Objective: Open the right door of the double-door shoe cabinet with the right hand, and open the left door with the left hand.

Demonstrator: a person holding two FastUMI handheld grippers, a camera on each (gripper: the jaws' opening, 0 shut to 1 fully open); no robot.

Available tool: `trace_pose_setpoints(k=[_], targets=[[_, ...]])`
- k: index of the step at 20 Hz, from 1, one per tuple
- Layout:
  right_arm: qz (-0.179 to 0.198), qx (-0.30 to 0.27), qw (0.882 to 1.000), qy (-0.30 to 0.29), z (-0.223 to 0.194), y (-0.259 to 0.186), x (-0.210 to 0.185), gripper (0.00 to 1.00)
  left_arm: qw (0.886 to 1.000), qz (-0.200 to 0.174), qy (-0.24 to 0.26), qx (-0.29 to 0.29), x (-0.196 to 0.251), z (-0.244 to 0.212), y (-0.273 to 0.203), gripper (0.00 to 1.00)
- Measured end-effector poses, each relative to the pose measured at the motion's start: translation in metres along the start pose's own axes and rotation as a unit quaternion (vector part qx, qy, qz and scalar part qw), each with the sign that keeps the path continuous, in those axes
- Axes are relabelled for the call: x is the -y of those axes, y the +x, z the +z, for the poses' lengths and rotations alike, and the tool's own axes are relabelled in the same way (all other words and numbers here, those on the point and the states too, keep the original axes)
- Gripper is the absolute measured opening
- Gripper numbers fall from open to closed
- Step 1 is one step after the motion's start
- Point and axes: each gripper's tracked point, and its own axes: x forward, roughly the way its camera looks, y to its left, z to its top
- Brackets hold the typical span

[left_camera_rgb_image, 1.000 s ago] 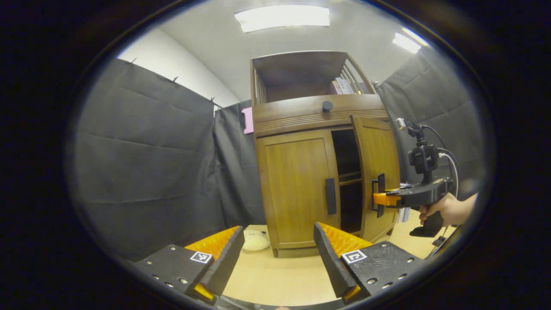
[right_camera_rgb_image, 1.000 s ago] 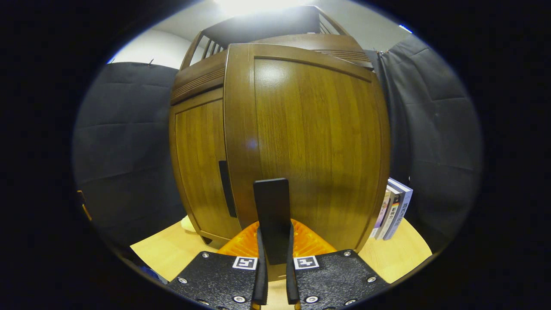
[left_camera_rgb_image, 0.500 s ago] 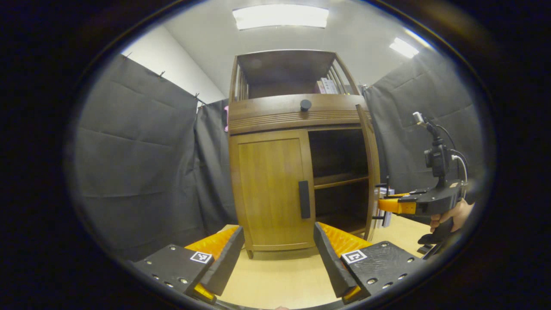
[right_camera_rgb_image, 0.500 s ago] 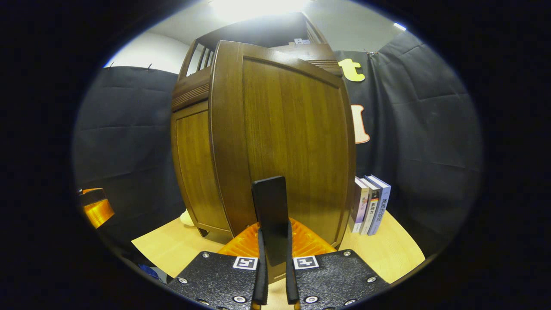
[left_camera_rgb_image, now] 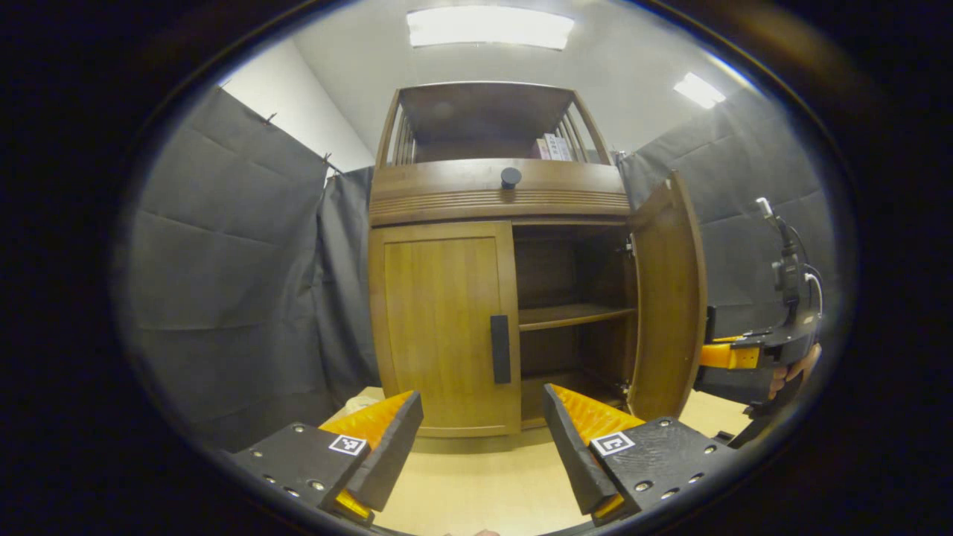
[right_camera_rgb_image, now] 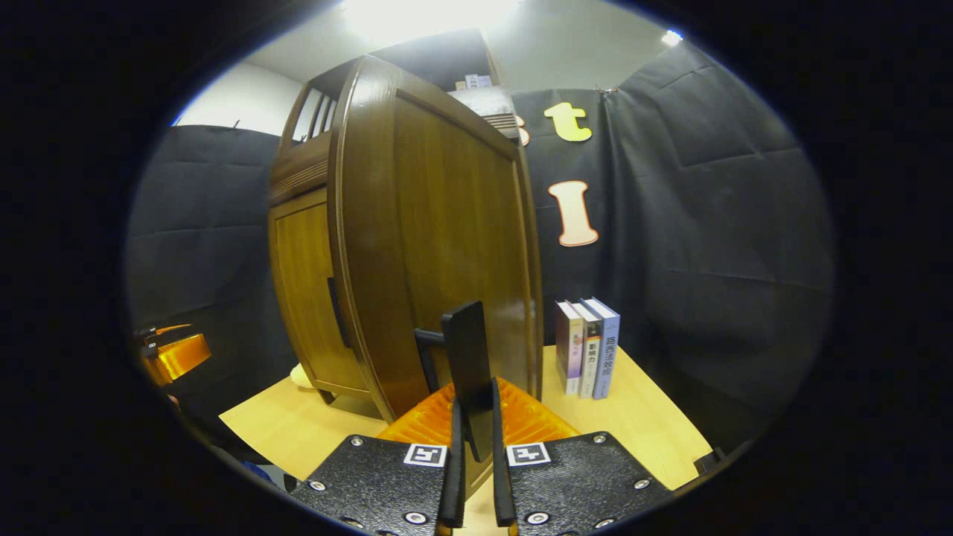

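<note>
The brown wooden shoe cabinet point(left_camera_rgb_image: 495, 197) stands on a light table. Its left door point(left_camera_rgb_image: 439, 327) is closed, with a black vertical handle point(left_camera_rgb_image: 499, 348). The right door point(left_camera_rgb_image: 674, 298) stands swung wide open, showing dark shelves inside. In the right gripper view, my right gripper point(right_camera_rgb_image: 474, 447) is shut on the right door's black handle point(right_camera_rgb_image: 467, 357), in front of the right door point(right_camera_rgb_image: 439, 246). That right gripper point(left_camera_rgb_image: 726, 356) also appears behind the open door's edge, held by a hand. My left gripper point(left_camera_rgb_image: 482, 439) is open, well short of the left door's handle.
Three books point(right_camera_rgb_image: 588, 346) stand on the table to the right of the cabinet, near the open door. A drawer knob point(left_camera_rgb_image: 511, 177) and an open top shelf with books point(left_camera_rgb_image: 551, 147) sit above the doors. A pale soft object point(right_camera_rgb_image: 301, 376) lies by the cabinet's left foot.
The right door has swung from half open to wide open, pulled by my right gripper on its handle. My left gripper stays open and now faces the cabinet's front more squarely.
</note>
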Motion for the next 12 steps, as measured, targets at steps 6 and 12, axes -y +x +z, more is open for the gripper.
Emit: trace_pose_setpoints(k=[6, 12], targets=[[-0.037, -0.006, 0.999, 0.012, 0.000, 0.000, 0.026, 0.13, 1.000, -0.009, -0.007, -0.006, 0.001, -0.001, 0.001, 0.96], [-0.072, -0.023, 0.997, 0.012, -0.011, -0.011, 0.058, 0.08, 1.000, -0.019, -0.002, -0.009, 0.003, -0.001, 0.004, 0.93]])
